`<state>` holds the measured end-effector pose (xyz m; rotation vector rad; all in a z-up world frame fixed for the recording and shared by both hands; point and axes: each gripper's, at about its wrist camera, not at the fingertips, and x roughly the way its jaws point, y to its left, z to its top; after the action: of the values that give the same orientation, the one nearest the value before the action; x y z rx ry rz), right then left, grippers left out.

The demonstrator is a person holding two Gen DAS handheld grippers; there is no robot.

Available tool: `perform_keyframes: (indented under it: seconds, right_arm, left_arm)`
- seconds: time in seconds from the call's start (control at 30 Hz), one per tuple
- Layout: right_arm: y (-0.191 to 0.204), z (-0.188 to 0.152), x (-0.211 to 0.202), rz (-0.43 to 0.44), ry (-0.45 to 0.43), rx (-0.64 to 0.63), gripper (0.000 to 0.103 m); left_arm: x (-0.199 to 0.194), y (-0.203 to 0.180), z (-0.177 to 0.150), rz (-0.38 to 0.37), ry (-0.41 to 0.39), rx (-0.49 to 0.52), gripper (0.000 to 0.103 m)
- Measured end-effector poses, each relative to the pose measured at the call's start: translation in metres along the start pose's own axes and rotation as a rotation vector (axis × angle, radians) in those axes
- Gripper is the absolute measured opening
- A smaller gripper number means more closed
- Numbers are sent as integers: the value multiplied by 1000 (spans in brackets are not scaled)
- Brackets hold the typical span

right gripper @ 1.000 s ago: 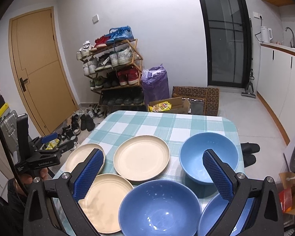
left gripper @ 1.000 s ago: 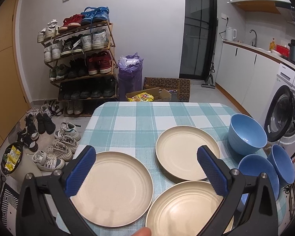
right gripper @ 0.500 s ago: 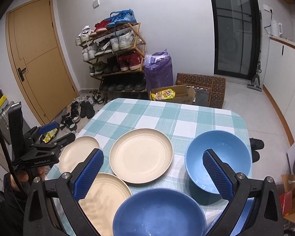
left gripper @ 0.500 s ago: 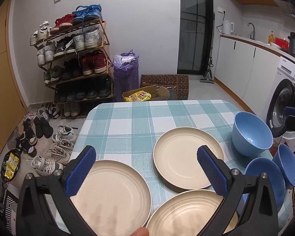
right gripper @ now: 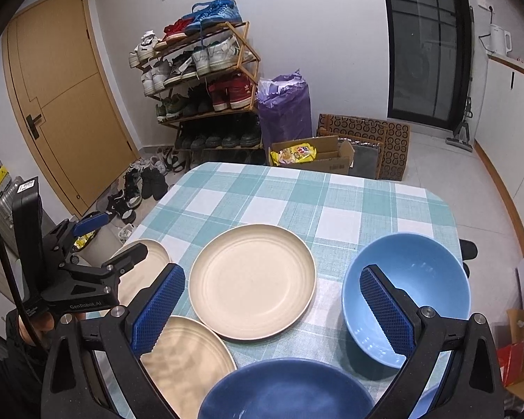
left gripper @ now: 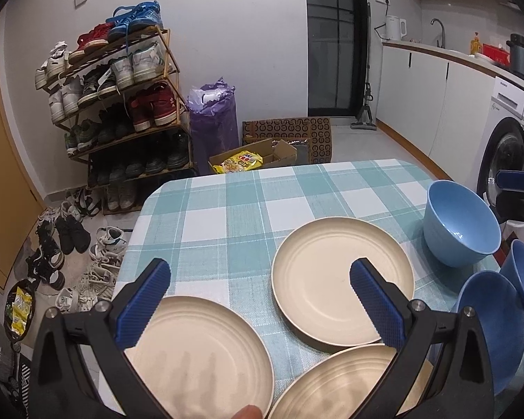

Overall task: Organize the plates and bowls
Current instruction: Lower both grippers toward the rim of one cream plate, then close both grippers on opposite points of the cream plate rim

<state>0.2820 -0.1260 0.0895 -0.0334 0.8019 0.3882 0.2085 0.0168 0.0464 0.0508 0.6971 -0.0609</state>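
Observation:
Three cream plates lie on the checked table: one at the near left, one in the middle, one at the near right. My left gripper hovers open above them, holding nothing. A light blue bowl and two darker blue bowls sit at the right. In the right wrist view, my right gripper is open and empty above the middle plate, the light blue bowl and a dark blue bowl. The left gripper partly hides the left plate.
The far half of the table shows only cloth. Beyond it stand a shoe rack, a purple bag and a cardboard box on the floor. A washing machine is at the right, and a door at the left.
Both grippers have drifted a little forward over the table, and the left one now sits closer to the left plate. Both stay open; no dish has moved.

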Motion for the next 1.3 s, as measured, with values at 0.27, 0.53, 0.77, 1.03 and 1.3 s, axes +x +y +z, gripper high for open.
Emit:
perform_keyframes:
  seconds: [0.27,0.53,0.77,1.03,1.3]
  right_arm:
    - [-2,4,19,13,44,0,103]
    - [-7,6,50,31,107,9,102]
    - [-8,6,72,26,151,0,99]
    - [-9,6,102,28,227,7,92]
    - [-9,5,129,-3,306,13,85]
  left_arm:
    - [19,8,1,-31,46,-30,103]
    - [41,9,-3,-70,101,-33,103]
    - [60,7,-5,-53,146,-18,103]
    - [78,5,-8,-52,186,-10,102]
    - [93,5,-10,-72,226,-13,93]
